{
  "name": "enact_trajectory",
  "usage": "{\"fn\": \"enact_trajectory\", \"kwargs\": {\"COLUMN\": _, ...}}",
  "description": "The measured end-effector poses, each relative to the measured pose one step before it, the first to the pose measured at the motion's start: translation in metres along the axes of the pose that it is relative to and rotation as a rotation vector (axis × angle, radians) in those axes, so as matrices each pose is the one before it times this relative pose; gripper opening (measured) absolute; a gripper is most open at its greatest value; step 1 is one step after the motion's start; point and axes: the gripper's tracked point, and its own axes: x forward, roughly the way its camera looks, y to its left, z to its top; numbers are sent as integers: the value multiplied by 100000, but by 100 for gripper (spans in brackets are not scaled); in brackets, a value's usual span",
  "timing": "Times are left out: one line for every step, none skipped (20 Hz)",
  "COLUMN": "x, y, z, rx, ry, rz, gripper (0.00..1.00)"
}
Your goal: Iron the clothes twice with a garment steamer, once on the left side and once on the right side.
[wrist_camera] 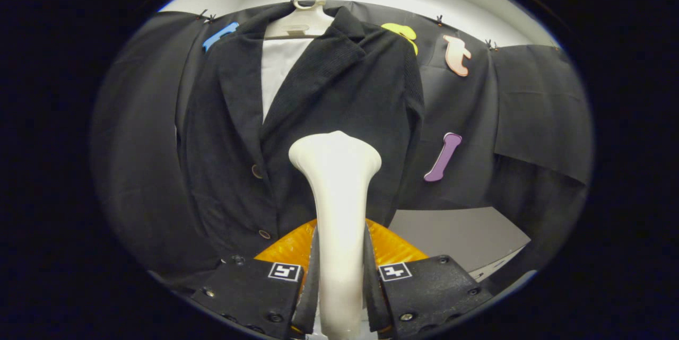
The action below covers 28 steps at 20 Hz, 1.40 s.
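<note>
Steamer: garment steamer (336,191), a pale cream wand, is standing up between the gripper's two fingers and flaring into a wide head at its top.
Steamer head: it is facing away toward the jacket's front, sitting over the lower part of the panel on the view's right side of the button line; whether it is touching the cloth cannot be told.
Gripper: gripper (339,271) is pinching the steamer's handle, with both fingers (313,276) pressing against its sides.
Gripper body: two dark plates, each carrying a square marker, are showing below the fingers, with an orange part behind them.
Jacket: dark jacket (297,133) is hanging just beyond the steamer, front toward the camera, lapels lying open at the top and the two front panels meeting lower down.
Buttons: two round buttons (257,171) are showing on the front edge, beside the steamer's stem, one above the other.
Hanger: pale hanger (303,20) is carrying the jacket at the shoulders, its hook reaching up at the top of the booth wall.
Lining: white lining (278,69) is showing between the lapels under the hanger.
Wall: black cloth wall (530,106) is hanging behind the jacket.
Bench: a grey bench (456,234) is lying low, beside the jacket's hem.
</note>
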Motion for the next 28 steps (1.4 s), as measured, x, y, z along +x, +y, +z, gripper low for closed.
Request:
{"fn": "enact_trajectory", "kwargs": {"x": -40, "y": 10, "z": -474, "rx": -456, "ry": 776, "rz": 24, "gripper": 40}}
{"fn": "enact_trajectory", "kwargs": {"x": -48, "y": -79, "z": -503, "rx": -285, "ry": 552, "rz": -138, "gripper": 40}}
{"fn": "enact_trajectory", "kwargs": {"x": 59, "y": -126, "z": -450, "rx": -440, "ry": 784, "rz": -78, "gripper": 40}}
{"fn": "enact_trajectory", "kwargs": {"x": 192, "y": 16, "z": -328, "rx": -115, "ry": 572, "rz": -79, "gripper": 40}}
{"fn": "enact_trajectory", "kwargs": {"x": 133, "y": -58, "z": -292, "rx": -468, "ry": 760, "rz": -122, "gripper": 40}}
{"fn": "enact_trajectory", "kwargs": {"x": 47, "y": -87, "z": -487, "rx": -141, "ry": 703, "rz": -111, "gripper": 40}}
{"fn": "enact_trajectory", "kwargs": {"x": -2, "y": -48, "z": -483, "rx": -51, "ry": 679, "rz": -34, "gripper": 40}}
{"fn": "enact_trajectory", "kwargs": {"x": -200, "y": -240, "z": -750, "rx": -184, "ry": 732, "rz": -67, "gripper": 40}}
{"fn": "enact_trajectory", "kwargs": {"x": -107, "y": -208, "z": -650, "rx": -189, "ry": 764, "rz": -115, "gripper": 40}}
{"fn": "enact_trajectory", "kwargs": {"x": -54, "y": -124, "z": -609, "rx": -102, "ry": 813, "rz": -58, "gripper": 40}}
{"fn": "enact_trajectory", "kwargs": {"x": 104, "y": -58, "z": -575, "rx": -57, "ry": 812, "rz": -17, "gripper": 40}}
{"fn": "enact_trajectory", "kwargs": {"x": 76, "y": -52, "z": -579, "rx": -1, "ry": 936, "rz": -66, "gripper": 40}}
{"fn": "enact_trajectory", "kwargs": {"x": 108, "y": -96, "z": -603, "rx": 847, "ry": 855, "rz": -82, "gripper": 40}}
{"fn": "enact_trajectory", "kwargs": {"x": 66, "y": -107, "z": -640, "rx": 541, "ry": 912, "rz": 5, "gripper": 40}}
{"fn": "enact_trajectory", "kwargs": {"x": 140, "y": -51, "z": -640, "rx": -117, "ry": 981, "rz": -95, "gripper": 40}}
{"fn": "enact_trajectory", "kwargs": {"x": -5, "y": -30, "z": -637, "rx": 2, "ry": 885, "rz": -173, "gripper": 40}}
{"fn": "enact_trajectory", "kwargs": {"x": 123, "y": -38, "z": -564, "rx": -46, "ry": 843, "rz": -66, "gripper": 40}}
{"fn": "enact_trajectory", "kwargs": {"x": 58, "y": 1, "z": -569, "rx": 204, "ry": 775, "rz": -147, "gripper": 40}}
{"fn": "enact_trajectory", "kwargs": {"x": 107, "y": 27, "z": -467, "rx": 94, "ry": 624, "rz": -150, "gripper": 40}}
{"fn": "enact_trajectory", "kwargs": {"x": 126, "y": 54, "z": -519, "rx": -94, "ry": 527, "rz": -193, "gripper": 40}}
{"fn": "enact_trajectory", "kwargs": {"x": 131, "y": 45, "z": -391, "rx": -342, "ry": 358, "rz": -298, "gripper": 40}}
{"fn": "enact_trajectory", "kwargs": {"x": 53, "y": 54, "z": -371, "rx": -332, "ry": 211, "rz": -251, "gripper": 40}}
{"fn": "enact_trajectory", "kwargs": {"x": 95, "y": 80, "z": -274, "rx": -264, "ry": 97, "rz": -213, "gripper": 40}}
{"fn": "enact_trajectory", "kwargs": {"x": 127, "y": 204, "z": -383, "rx": -179, "ry": -5, "rz": -200, "gripper": 40}}
{"fn": "enact_trajectory", "kwargs": {"x": 129, "y": 95, "z": -370, "rx": 243, "ry": -69, "rz": -217, "gripper": 40}}
{"fn": "enact_trajectory", "kwargs": {"x": 155, "y": 213, "z": -581, "rx": -241, "ry": 514, "rz": 24, "gripper": 40}}
{"fn": "enact_trajectory", "kwargs": {"x": 189, "y": 251, "z": -458, "rx": 342, "ry": 426, "rz": 122, "gripper": 40}}
{"fn": "enact_trajectory", "kwargs": {"x": 132, "y": 122, "z": -462, "rx": 97, "ry": 327, "rz": -30, "gripper": 40}}
